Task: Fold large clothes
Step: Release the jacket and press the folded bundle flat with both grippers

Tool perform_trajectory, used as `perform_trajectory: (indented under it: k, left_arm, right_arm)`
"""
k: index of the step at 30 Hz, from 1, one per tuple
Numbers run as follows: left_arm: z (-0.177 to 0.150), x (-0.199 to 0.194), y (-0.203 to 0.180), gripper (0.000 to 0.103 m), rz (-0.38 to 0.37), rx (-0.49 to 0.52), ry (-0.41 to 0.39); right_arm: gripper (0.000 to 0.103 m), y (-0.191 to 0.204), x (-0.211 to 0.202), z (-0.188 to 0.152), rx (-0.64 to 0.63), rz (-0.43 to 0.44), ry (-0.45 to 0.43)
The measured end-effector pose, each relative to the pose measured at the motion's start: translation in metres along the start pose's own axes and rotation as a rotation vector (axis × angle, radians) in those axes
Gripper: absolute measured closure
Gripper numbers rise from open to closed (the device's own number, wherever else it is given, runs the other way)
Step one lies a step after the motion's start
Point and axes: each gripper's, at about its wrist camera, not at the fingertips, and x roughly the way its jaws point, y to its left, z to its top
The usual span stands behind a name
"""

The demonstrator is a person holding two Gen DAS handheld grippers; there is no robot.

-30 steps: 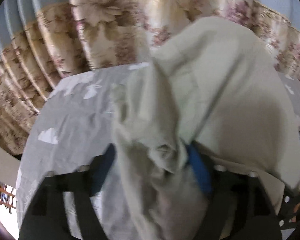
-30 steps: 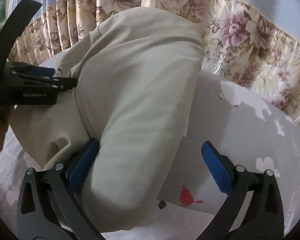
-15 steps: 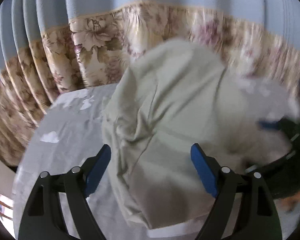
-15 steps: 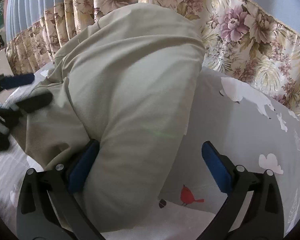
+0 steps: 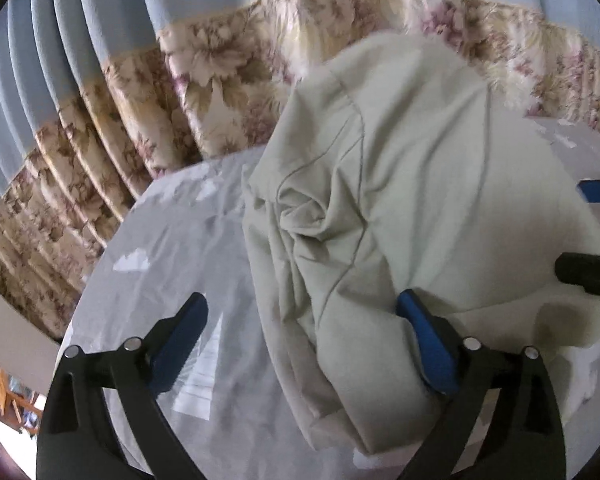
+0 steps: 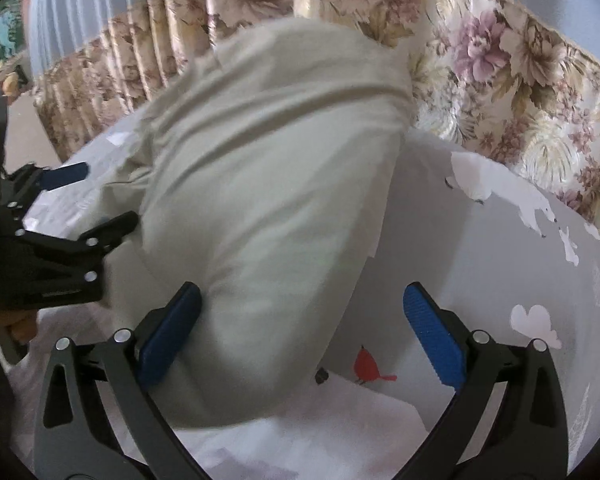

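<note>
A large pale green garment (image 5: 420, 200) lies bunched and partly folded on a grey patterned bedsheet (image 5: 171, 248). It also fills the middle of the right wrist view (image 6: 271, 200). My left gripper (image 5: 300, 344) is open, with the garment's near left edge lying between its blue pads (image 5: 428, 344). My right gripper (image 6: 300, 332) is open over the garment's near end, its left pad (image 6: 167, 336) against the cloth. Each gripper shows in the other's view: the right gripper (image 5: 592, 236) at the right edge of the left wrist view, the left gripper (image 6: 63, 220) at the left of the right wrist view.
A curtain, blue above and floral below (image 6: 500, 64), hangs behind the bed (image 5: 227, 72). The sheet has white animal prints and a red bird (image 6: 366, 364). The bed's left edge drops off toward the floor (image 5: 15, 396).
My left gripper has let go of the bunched cloth and opened, then pulled back to the left. The garment has dropped onto the sheet. My right gripper stays open in place.
</note>
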Motion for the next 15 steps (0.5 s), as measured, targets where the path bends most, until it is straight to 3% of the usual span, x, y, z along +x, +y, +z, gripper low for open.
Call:
perform_trajectory:
  k: [5, 8, 10, 12, 15]
  left_arm:
    - [0.046, -0.042, 0.028, 0.008, -0.075, -0.168, -0.142]
    - [0.095, -0.034, 0.019, 0.008, -0.061, -0.136, -0.148]
    - [0.118, -0.018, 0.006, 0.008, -0.039, -0.107, -0.111]
    - [0.139, 0.001, -0.007, 0.008, -0.083, -0.102, -0.076]
    - [0.154, 0.033, -0.019, 0.008, -0.057, -0.081, -0.032]
  right_arm:
    - [0.003, -0.028, -0.044, 0.025, 0.109, -0.094, -0.193]
    - [0.003, -0.055, -0.039, 0.047, 0.221, -0.136, -0.225]
    - [0.003, -0.073, -0.024, 0.062, 0.279, -0.159, -0.224]
    - [0.003, -0.087, -0.003, 0.075, 0.315, -0.179, -0.201]
    - [0.003, -0.095, 0.019, 0.084, 0.302, -0.218, -0.190]
